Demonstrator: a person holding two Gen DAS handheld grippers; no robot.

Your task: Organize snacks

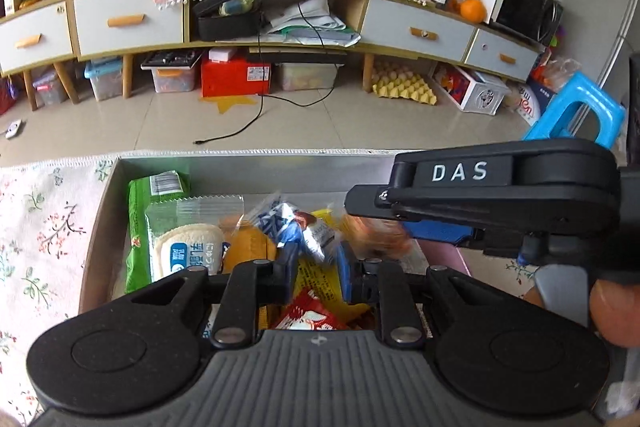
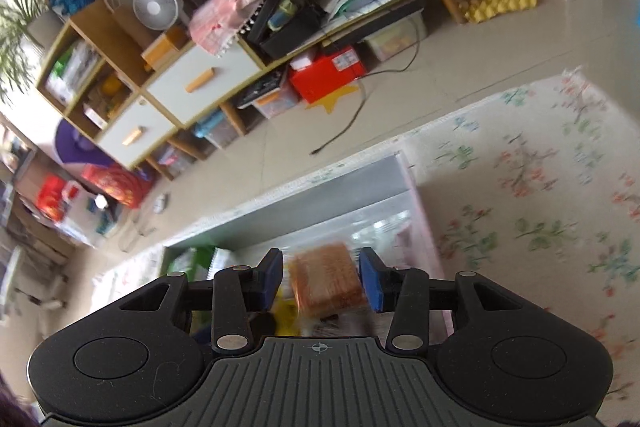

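Note:
An open grey box [image 1: 240, 167] of snacks sits on a floral cloth [image 1: 40, 227]. Inside lie a green packet [image 1: 138, 227], a white bread packet [image 1: 188, 251], a yellow packet [image 1: 320, 283] and a red one [image 1: 308, 315]. My left gripper [image 1: 318, 267] hangs over the pile, jaws narrowly apart. The end of a blue and silver packet [image 1: 312, 235] lies between the tips, and no firm pinch shows. My right gripper [image 2: 322, 281] is over the box's [image 2: 300, 199] right end. A blurred orange-brown snack [image 2: 326, 279] in clear wrap sits between its blue pads [image 2: 372, 285], with small gaps either side. The left wrist view shows that right gripper [image 1: 372, 223] and its snack [image 1: 376, 241].
A person's hand [image 1: 612, 311] holds the right gripper's handle. Beyond the table edge is tiled floor with a black cable [image 1: 256, 115], a long cabinet [image 1: 416, 31] with bins under it, and a blue stool [image 1: 576, 115]. Floral cloth [image 2: 540, 207] stretches right of the box.

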